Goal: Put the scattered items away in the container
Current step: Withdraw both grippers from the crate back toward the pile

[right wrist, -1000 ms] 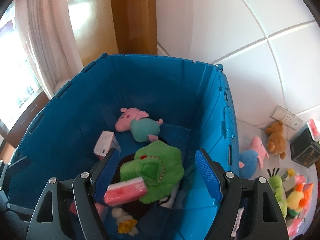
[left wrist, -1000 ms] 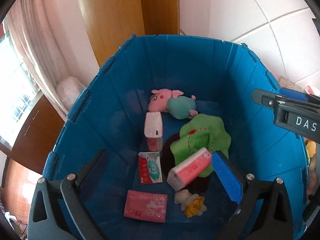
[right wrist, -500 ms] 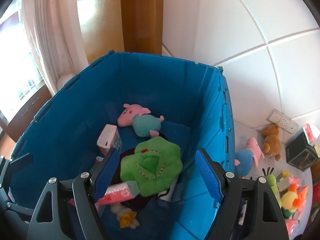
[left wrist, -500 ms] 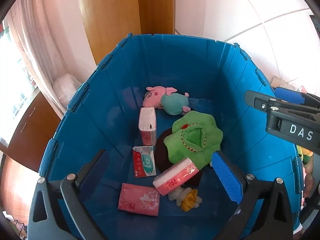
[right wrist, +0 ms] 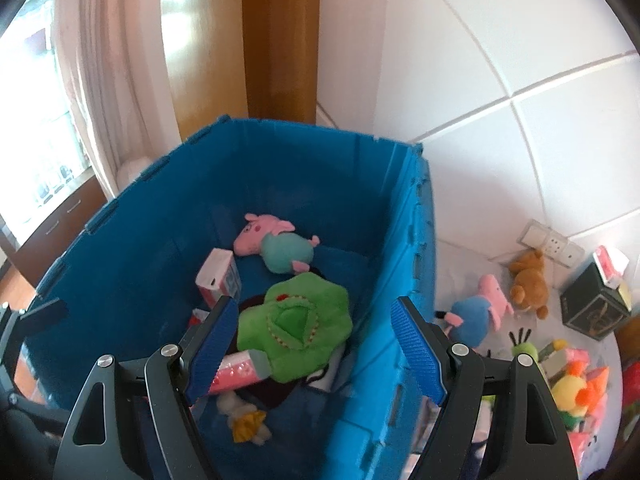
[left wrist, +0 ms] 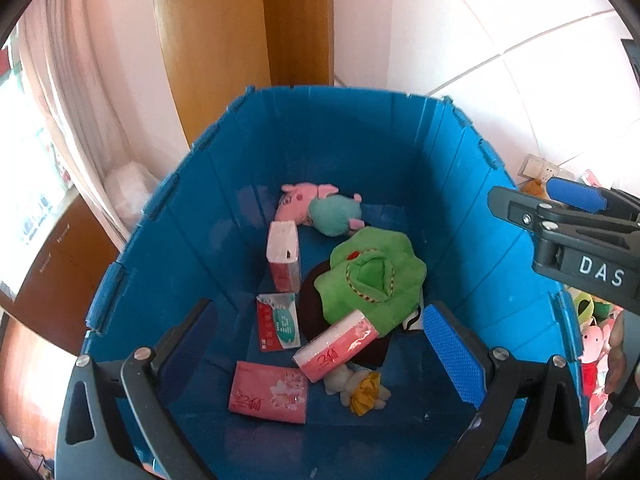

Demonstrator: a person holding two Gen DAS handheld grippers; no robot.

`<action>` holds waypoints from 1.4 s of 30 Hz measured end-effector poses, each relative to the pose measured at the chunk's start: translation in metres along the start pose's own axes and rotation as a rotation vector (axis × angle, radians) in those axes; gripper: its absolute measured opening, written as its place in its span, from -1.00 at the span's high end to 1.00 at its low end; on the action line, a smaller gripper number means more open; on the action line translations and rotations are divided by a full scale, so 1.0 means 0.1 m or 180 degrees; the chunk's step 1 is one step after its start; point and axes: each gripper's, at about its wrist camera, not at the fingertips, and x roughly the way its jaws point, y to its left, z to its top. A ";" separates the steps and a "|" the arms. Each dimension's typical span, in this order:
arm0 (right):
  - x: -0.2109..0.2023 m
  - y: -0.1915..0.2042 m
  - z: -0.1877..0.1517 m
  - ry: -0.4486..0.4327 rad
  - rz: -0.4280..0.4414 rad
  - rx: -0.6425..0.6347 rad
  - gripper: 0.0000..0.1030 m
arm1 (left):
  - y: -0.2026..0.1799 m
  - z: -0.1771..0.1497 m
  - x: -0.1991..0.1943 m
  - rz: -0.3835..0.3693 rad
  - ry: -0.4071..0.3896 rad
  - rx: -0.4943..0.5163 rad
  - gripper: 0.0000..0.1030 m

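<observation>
A blue crate [left wrist: 460,184] holds a pink pig plush [left wrist: 316,208], a green plush [left wrist: 372,276], several pink tissue packs [left wrist: 340,346] and a small white and yellow toy [left wrist: 360,388]. My left gripper [left wrist: 316,344] hovers open above the crate's near side, with nothing between its fingers. My right gripper [right wrist: 314,348] is also open and empty, above the right wall of the crate [right wrist: 404,280]. On the floor to the right lie a blue-bodied pig plush [right wrist: 476,314], a brown bear [right wrist: 528,284], a black box [right wrist: 596,308] and a yellow plush [right wrist: 576,392].
A wooden panel [right wrist: 280,40] and a pale curtain [right wrist: 108,80] stand behind the crate. White tiles [right wrist: 520,40] run along the right, with a power strip [right wrist: 552,244] on them. A white bag [left wrist: 128,188] sits left of the crate. The right gripper's body [left wrist: 580,248] shows in the left wrist view.
Both grippers have drawn back and risen from the crate, which now looks smaller and lower. More of the floor toys on the right show. Both stay open.
</observation>
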 end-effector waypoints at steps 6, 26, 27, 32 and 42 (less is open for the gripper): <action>-0.42 -0.27 -0.26 -0.0299 0.0033 0.0104 -0.58 | -0.24 -0.13 -0.35 0.0085 -0.0399 0.0088 -1.00; -1.54 -2.90 -2.37 -0.0537 -0.0547 0.0962 -0.67 | -2.61 -0.89 -0.74 -0.0924 -0.0439 0.0389 -1.00; -1.55 -3.05 -2.49 -0.0505 -0.0577 0.1001 -0.67 | -2.74 -0.93 -0.68 -0.0974 -0.0364 0.0396 -1.00; -1.46 -3.76 -3.22 -0.0102 -0.0654 0.1245 -0.74 | -3.35 -1.24 -0.27 -0.0978 0.0031 0.0430 -1.00; -1.34 -4.31 -4.45 0.0412 -0.0793 0.1900 -0.79 | -3.59 -2.04 0.35 -0.0639 0.0523 0.0662 -1.00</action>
